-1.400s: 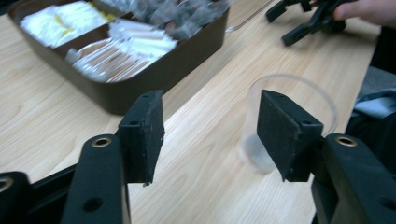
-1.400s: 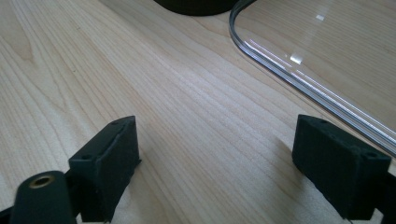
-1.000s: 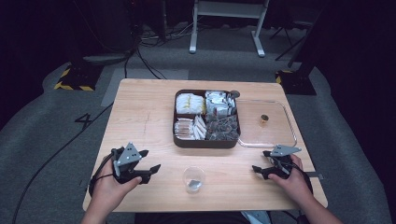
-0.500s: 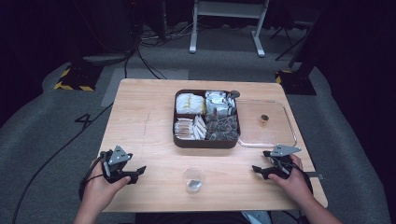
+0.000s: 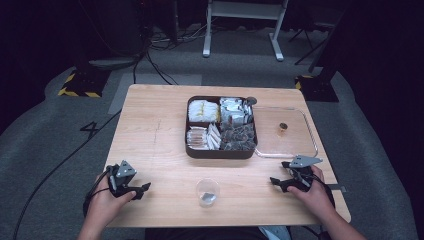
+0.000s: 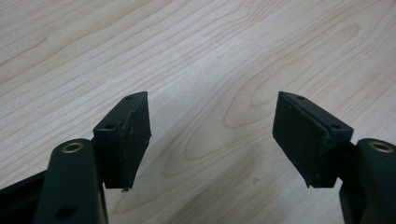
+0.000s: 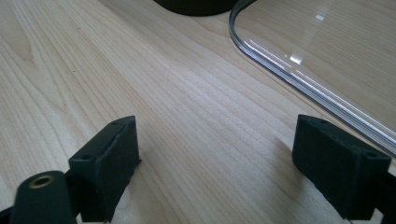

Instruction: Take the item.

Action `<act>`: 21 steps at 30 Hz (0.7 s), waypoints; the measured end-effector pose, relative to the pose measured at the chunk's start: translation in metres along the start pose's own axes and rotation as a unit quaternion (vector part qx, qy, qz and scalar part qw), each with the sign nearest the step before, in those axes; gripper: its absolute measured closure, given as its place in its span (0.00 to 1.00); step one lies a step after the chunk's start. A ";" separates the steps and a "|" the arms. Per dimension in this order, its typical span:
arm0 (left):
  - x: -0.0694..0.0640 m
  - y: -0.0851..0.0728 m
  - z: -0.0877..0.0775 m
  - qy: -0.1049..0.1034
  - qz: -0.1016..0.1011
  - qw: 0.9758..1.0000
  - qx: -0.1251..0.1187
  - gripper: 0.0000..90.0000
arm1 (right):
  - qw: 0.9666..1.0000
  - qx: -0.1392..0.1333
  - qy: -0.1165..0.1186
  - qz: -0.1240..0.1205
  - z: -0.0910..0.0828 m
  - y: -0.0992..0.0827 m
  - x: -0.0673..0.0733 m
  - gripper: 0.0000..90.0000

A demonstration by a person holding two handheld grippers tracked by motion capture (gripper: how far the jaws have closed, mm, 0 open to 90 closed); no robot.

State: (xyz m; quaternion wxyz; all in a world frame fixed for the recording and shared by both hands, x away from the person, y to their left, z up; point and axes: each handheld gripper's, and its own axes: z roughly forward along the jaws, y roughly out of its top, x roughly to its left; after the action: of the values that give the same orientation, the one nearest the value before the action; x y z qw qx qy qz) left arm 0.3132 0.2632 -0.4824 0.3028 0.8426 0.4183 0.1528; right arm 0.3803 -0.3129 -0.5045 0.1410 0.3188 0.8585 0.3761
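small clear plastic cup | upright, mouth up, something pale and crumpled at its bottom | stands on the near middle of the light wooden table, between the two hands, well apart from each | in front of the dark compartment tray

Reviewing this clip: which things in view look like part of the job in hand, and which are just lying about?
Likely part of the job:
- left tool, open, nothing held
- right tool, open, nothing held
- small clear cup between them
- compartment box of packets
- clear lid beside it

Just lying about:
- floor cables
- metal stand
- hazard-striped base
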 end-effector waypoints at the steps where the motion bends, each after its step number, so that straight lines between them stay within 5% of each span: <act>1: 0.000 0.000 0.000 0.000 0.000 1.000 0.000 0.31 | 1.000 0.000 0.000 0.000 0.000 0.000 0.000 0.16; 8: 0.006 -0.007 0.008 0.003 0.007 1.000 0.017 0.26 | 1.000 0.000 0.000 0.000 0.000 0.000 0.000 0.16; 12: 0.009 -0.010 0.010 -0.004 -0.009 1.000 0.008 0.18 | 1.000 0.000 0.000 0.000 0.000 0.000 0.000 0.16; 16: 0.014 -0.015 0.018 -0.007 -0.009 1.000 -0.026 0.08 | 1.000 0.000 0.000 0.000 0.000 0.000 0.000 0.16; 21: 0.016 -0.014 0.019 -0.011 -0.003 1.000 -0.024 0.06 | 1.000 0.000 0.000 0.000 0.000 0.000 0.000 0.16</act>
State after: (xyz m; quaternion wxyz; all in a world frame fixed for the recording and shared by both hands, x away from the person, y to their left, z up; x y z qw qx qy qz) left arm 0.3241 0.2753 -0.5054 0.3278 0.8354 0.4139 0.1530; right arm 0.3803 -0.3128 -0.5045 0.1411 0.3187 0.8585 0.3762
